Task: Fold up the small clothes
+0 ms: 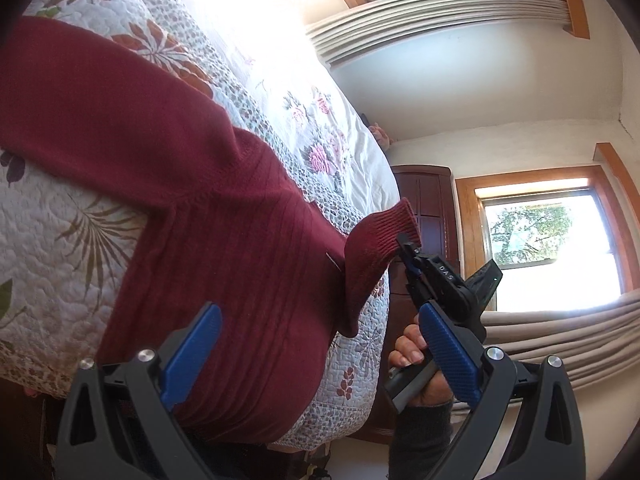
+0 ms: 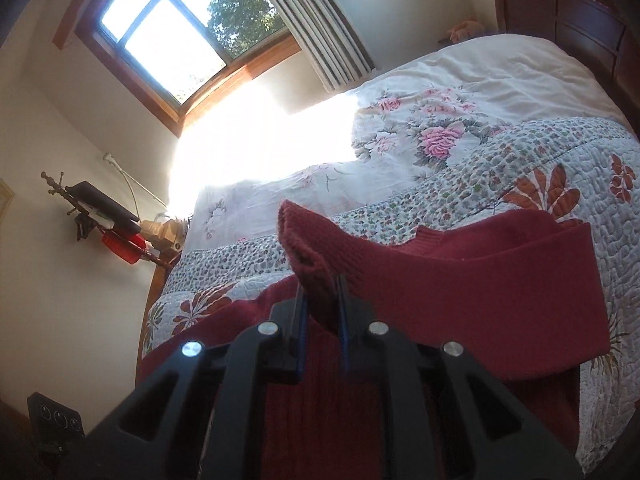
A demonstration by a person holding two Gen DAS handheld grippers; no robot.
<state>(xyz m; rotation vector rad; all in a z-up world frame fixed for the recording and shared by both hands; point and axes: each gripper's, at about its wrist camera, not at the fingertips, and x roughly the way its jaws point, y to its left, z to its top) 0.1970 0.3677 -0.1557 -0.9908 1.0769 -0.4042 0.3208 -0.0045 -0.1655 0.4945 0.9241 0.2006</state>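
- Left wrist view: maroon knit sweater point(image 1: 192, 208) lies spread on the quilted bedspread point(image 1: 60, 240), body running from 10 o'clock down to 6 o'clock.
- Left gripper point(image 1: 320, 356) is wide open with nothing between its blue pads point(image 1: 192, 356); it hovers over the sweater hem at the bed edge.
- At 4 o'clock the right gripper point(image 1: 408, 246) pinches the ribbed sleeve cuff point(image 1: 390, 236), lifted clear of the quilt. A hand point(image 1: 416, 356) grips its handle.
- Right wrist view: right gripper point(image 2: 320, 300) is clamped nearly closed on the sleeve cuff point(image 2: 304, 248), the cuff sticking up at 12 o'clock from the jaws.
- The rest of the sleeve trails off to 3 o'clock, draped over the sweater body point(image 2: 480, 280).
- Window point(image 2: 168, 28) at 11 o'clock blows out the far part of the bed, so detail there can't be read.
- Step in hand, as I read it: fold the sleeve in across the chest.
- Doing it well: keep the cuff pinched, carry it low and flat over the body, don't drag the torso.
- Left gripper could pin the shoulder or hem so the body stays put.
- Release only once the sleeve lies straight, without twist.
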